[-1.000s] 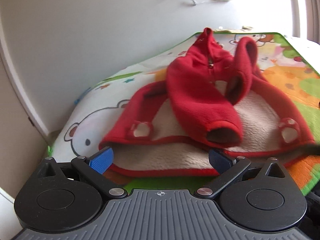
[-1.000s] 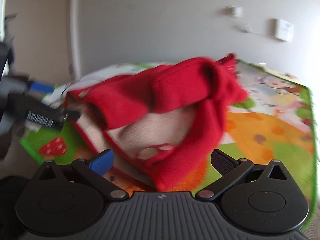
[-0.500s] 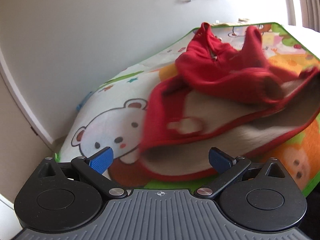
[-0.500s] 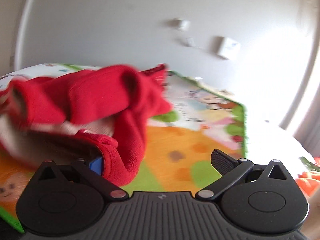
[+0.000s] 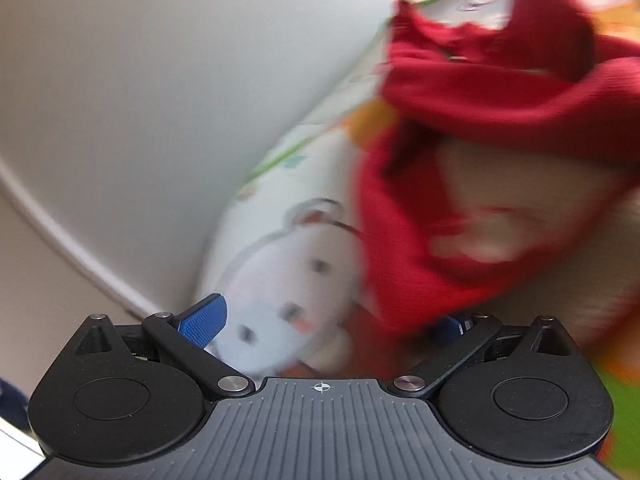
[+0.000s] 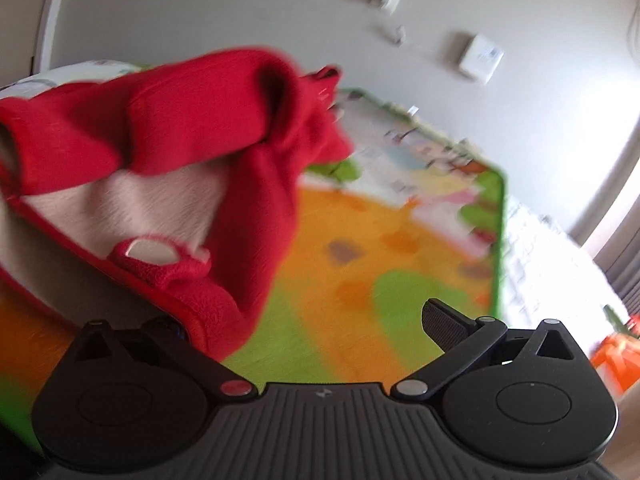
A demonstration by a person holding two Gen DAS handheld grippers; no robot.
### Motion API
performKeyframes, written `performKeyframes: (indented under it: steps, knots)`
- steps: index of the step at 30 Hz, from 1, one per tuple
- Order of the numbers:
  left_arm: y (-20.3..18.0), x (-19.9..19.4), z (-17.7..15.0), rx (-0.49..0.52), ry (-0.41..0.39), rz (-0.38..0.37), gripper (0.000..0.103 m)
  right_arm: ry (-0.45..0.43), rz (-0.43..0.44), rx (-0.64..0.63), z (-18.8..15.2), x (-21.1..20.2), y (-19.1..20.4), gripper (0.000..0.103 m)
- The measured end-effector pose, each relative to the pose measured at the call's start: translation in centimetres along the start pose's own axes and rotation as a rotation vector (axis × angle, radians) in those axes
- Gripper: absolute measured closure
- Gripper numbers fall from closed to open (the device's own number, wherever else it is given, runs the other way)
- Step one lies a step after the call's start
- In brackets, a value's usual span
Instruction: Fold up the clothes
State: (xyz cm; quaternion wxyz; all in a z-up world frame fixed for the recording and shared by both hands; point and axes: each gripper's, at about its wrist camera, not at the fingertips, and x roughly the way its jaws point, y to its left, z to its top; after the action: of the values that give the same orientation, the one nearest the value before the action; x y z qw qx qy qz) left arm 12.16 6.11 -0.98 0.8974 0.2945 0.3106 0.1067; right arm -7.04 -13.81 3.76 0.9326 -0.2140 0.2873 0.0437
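Sprawling over the play mat [image 6: 352, 280], the red fleece jacket [image 6: 192, 128] lies bunched with its cream lining up, toward the mat's bear-printed corner. Orange and green mat stretches bare to its far green edge by the wall [image 6: 200, 8]. Left gripper [image 5: 328, 320] and right gripper [image 6: 308, 320] both stand spread, each with one finger under the jacket's hem. Motion blur hides any writing.

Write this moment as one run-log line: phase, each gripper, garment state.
phase: mid-fold | left gripper: open, red fleece over one fingertip | right gripper: open, hem at one fingertip | garment: bunched on play mat, blurred
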Motion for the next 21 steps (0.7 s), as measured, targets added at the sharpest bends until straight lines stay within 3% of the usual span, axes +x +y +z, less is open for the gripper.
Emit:
performKeyframes:
  steps: [5,11,15,21]
  knots:
    - [3.4,-4.2,3.0,-0.165,-0.094,-0.067,0.0,-0.036,-0.047,0.021,0.4,-1.3,-3.4,0.0]
    - [0.6,-8.0,-2.1,-0.108,-0.052,-0.219,0.0,-0.08,-0.082,0.042,0.8,-3.1,-7.0,0.0]
    - [0.1,-8.7,-3.5,-0.135,-0.052,-0.311,0.0,-0.117,0.07,0.026,0.5,-5.5,-5.9,0.0]
    - [0.4,-12.2,-0.4,-0.154,-0.221,-0.437,0.0,-0.172,0.297,0.002,0.2,-9.1,-4.3,0.0]
